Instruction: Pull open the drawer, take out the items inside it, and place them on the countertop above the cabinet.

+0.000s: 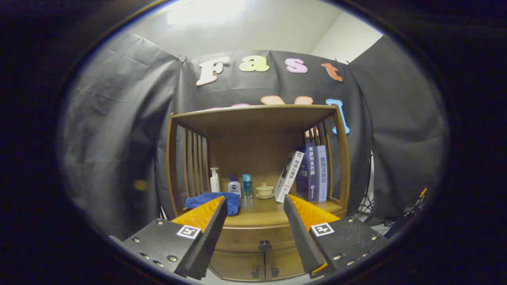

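Drawer [259, 237] front sits closed in the wooden cabinet [257, 118], directly under the countertop [261, 215] lip, with a small dark knob [264, 246] at its middle. That knob lies between the two fingers and just beyond them, with clear air on every side of it. Below the drawer two cabinet doors [263, 264] meet at a centre seam, each with its own little dark knob.

On the countertop, the left part is taken by a crumpled blue cloth [214, 202] that reaches close to the front edge. Behind it stand a white pump bottle [214, 180], a small blue-capped bottle [234, 186] and a slim blue bottle [247, 186], all near the back. A pale lidded cup on a saucer [264, 191] sits in the middle. On the right, a white book [289, 176] leans against two upright books [316, 172] by the slatted side. Bare wood shows along the front centre of the countertop (between the cloth and the leaning book). A shelf roof closes the space overhead, and slatted rails close both sides.

The gripper [255, 208] is spread wide, its fingers [210, 233] well apart, holding nothing and touching nothing. It hangs in front of the cabinet, short of the drawer front.
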A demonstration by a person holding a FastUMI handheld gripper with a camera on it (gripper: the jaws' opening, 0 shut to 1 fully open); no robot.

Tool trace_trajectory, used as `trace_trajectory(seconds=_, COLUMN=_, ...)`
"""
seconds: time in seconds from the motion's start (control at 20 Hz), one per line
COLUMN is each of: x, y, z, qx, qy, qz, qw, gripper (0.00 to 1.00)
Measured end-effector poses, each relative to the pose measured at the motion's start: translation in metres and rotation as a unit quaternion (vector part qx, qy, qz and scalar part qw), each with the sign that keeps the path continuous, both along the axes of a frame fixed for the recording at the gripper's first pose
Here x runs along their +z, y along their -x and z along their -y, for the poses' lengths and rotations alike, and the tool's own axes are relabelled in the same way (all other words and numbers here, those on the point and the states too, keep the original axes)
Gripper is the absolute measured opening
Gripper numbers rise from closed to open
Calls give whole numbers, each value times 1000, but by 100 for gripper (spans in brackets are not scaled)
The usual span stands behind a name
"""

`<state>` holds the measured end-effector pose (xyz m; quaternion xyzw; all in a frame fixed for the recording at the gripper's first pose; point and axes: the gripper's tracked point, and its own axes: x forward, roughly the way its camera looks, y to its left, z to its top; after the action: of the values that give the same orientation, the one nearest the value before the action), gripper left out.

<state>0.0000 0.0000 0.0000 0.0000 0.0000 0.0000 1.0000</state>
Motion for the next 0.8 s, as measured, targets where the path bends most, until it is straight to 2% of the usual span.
trace_trajectory(seconds=0.65, x=-11, y=-1, z=15, qx=-47, qy=9, qz=-20, qw=999, gripper=86)
trace_trajectory(seconds=0.8, x=-10, y=-1, z=11, qx=-43, qy=7, qz=-16, qw=999, gripper=86)
